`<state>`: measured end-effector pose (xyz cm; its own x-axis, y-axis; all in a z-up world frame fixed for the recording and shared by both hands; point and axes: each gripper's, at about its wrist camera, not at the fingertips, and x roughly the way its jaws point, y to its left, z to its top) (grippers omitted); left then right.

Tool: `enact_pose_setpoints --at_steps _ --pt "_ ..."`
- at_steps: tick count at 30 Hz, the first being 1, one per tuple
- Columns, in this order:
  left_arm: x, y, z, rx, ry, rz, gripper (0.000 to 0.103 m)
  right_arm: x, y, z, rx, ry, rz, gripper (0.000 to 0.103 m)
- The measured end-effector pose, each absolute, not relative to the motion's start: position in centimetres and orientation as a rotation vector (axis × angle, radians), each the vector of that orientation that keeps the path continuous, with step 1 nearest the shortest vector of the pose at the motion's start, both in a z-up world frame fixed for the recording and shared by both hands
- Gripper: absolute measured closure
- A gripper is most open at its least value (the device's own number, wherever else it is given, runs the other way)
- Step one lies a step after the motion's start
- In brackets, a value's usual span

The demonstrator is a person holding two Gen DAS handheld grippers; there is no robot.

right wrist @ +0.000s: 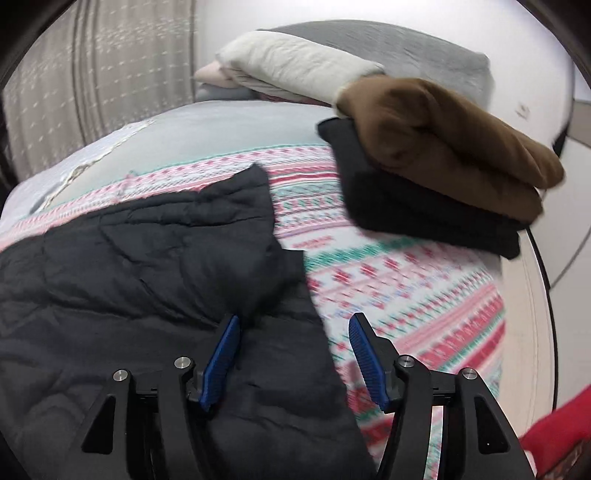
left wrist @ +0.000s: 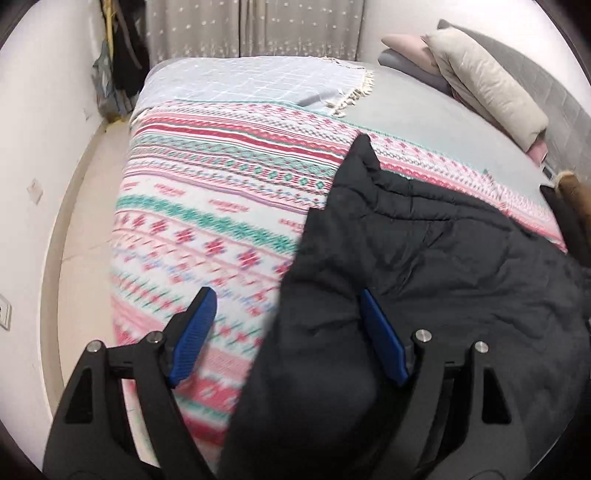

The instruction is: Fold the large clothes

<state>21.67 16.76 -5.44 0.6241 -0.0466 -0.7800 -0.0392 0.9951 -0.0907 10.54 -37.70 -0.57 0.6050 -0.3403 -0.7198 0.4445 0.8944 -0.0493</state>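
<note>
A large black quilted coat [left wrist: 424, 266] lies spread on the bed over a pink, white and teal patterned blanket [left wrist: 221, 192]. My left gripper [left wrist: 286, 297] is open and empty, hovering over the coat's left edge. In the right wrist view the same coat [right wrist: 147, 266] fills the left half. My right gripper [right wrist: 293, 323] is open and empty, hovering over the coat's right edge, with the patterned blanket [right wrist: 406, 280] to its right.
A folded brown garment [right wrist: 443, 140] lies on a folded black one [right wrist: 417, 210] at the bed's far right. Pillows [left wrist: 487, 85] lean on the grey headboard. A light blue checked throw [left wrist: 258, 81] covers the far end. Curtains [left wrist: 255, 26] hang behind. A red item [right wrist: 554, 435] shows at lower right.
</note>
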Motion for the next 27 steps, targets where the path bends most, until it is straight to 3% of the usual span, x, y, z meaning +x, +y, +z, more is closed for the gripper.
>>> enact_pose_setpoints --at_steps 4,8,12,20,27 --pt "18.8 17.4 -3.2 -0.167 0.935 -0.078 0.019 8.6 -35.8 2.4 0.122 0.769 -0.416 0.04" --pt "15.4 17.7 -2.1 -0.351 0.994 -0.194 0.007 7.7 -30.7 5.7 0.065 0.731 -0.312 0.032" --pt "11.3 17.5 -2.8 -0.507 1.046 -0.221 0.007 7.8 -25.7 6.9 0.016 0.691 -0.188 0.028" --pt "7.2 16.2 -8.5 -0.67 1.088 -0.195 0.007 7.5 -19.7 4.6 0.019 0.65 -0.012 0.027" --pt "8.9 15.5 -9.1 -0.746 0.956 -0.226 0.007 7.5 -16.7 2.6 -0.035 0.67 0.047 0.027"
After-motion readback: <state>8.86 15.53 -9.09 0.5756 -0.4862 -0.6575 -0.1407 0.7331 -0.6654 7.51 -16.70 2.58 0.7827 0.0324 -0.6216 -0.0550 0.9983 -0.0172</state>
